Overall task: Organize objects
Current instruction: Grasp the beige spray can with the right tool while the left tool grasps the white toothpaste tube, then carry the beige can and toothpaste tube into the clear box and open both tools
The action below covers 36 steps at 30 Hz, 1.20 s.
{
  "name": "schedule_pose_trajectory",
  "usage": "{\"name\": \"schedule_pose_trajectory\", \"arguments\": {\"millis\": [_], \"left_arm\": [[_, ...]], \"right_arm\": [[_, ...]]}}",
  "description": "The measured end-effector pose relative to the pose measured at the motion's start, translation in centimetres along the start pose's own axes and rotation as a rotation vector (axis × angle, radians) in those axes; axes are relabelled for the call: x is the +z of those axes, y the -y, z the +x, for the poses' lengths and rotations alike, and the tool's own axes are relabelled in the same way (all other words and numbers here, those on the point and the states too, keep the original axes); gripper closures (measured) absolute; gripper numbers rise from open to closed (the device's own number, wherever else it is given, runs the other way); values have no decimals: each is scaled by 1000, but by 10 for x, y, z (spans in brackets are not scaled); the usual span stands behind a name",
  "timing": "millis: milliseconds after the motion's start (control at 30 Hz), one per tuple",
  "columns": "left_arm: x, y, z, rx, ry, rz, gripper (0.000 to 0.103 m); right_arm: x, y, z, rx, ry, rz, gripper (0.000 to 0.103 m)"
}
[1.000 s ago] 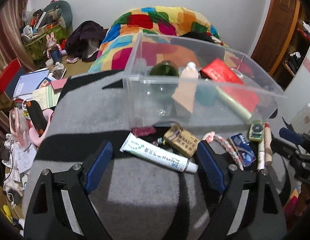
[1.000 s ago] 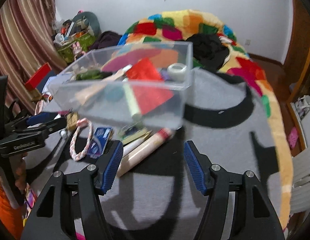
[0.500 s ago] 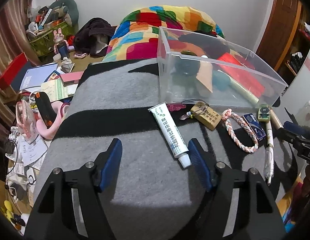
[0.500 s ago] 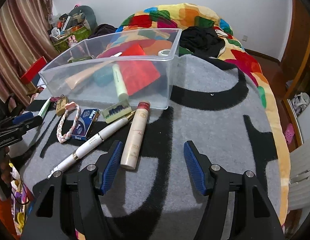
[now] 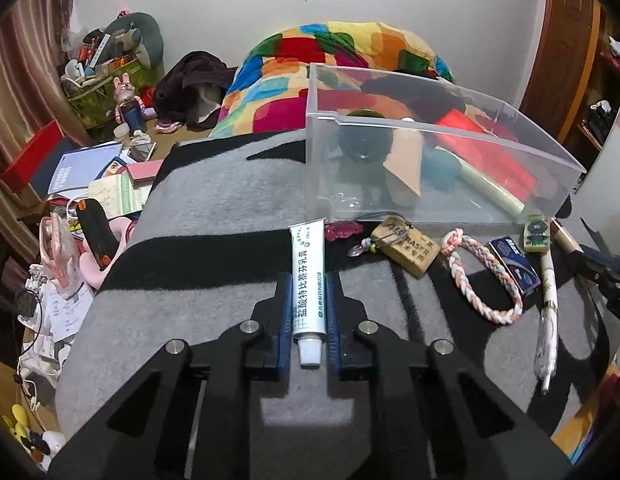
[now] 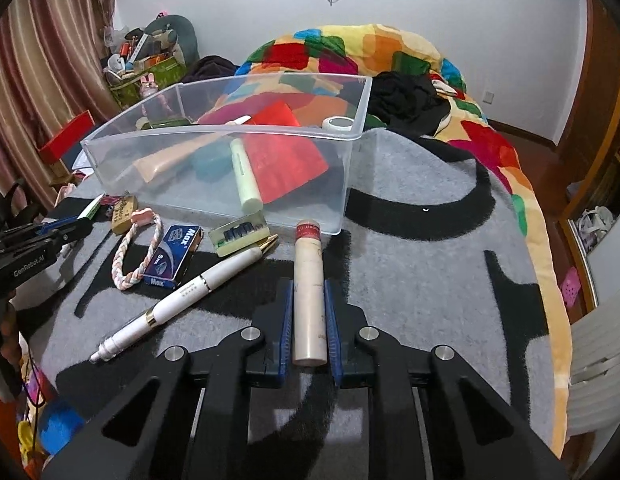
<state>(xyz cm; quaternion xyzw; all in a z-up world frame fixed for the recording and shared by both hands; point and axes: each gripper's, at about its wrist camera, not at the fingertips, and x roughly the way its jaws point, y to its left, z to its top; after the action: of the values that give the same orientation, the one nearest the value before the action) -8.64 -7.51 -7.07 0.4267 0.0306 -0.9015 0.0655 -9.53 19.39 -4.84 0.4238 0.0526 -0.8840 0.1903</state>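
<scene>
The left gripper [image 5: 307,280] is closed on the white ointment tube [image 5: 307,276], its blue pads pressed to both sides of the tube, which lies on the grey-and-black blanket [image 5: 214,208] just in front of the clear plastic bin [image 5: 390,128], cap end toward the camera. The right gripper [image 6: 309,286] is clamped the same way on the beige cylindrical tube [image 6: 308,292] — its red-banded end points at the bin's near wall. In front of the bin, between the two held tubes, lie a wooden tag [image 5: 408,250], a braided pink-and-white loop [image 6: 136,256], a blue Max box [image 6: 172,256] and a white pen [image 6: 182,300] — all on the blanket.
</scene>
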Motion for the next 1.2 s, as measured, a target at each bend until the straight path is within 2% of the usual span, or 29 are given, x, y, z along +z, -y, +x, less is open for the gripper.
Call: {"name": "schedule_pose_trajectory", "arguments": {"millis": [300,667,867,1000,1200], "left_arm": [[-7,-5,-23,-33,40,-34,88],[25,18,-64,-110,173,-10,88],[46,30,-67,-147,209,-3,88],[61,38,-59,-177,199,1,88],[78,47,-49,-166,194,23,88]], "right_arm": [[-3,4,-30,21,63,17,89],[31,4,-56,29,190,43,89],[52,5,-53,50,215,60,89],[66,5,-46,37,229,56,89],[85,3,-34,29,230,46,89]]}}
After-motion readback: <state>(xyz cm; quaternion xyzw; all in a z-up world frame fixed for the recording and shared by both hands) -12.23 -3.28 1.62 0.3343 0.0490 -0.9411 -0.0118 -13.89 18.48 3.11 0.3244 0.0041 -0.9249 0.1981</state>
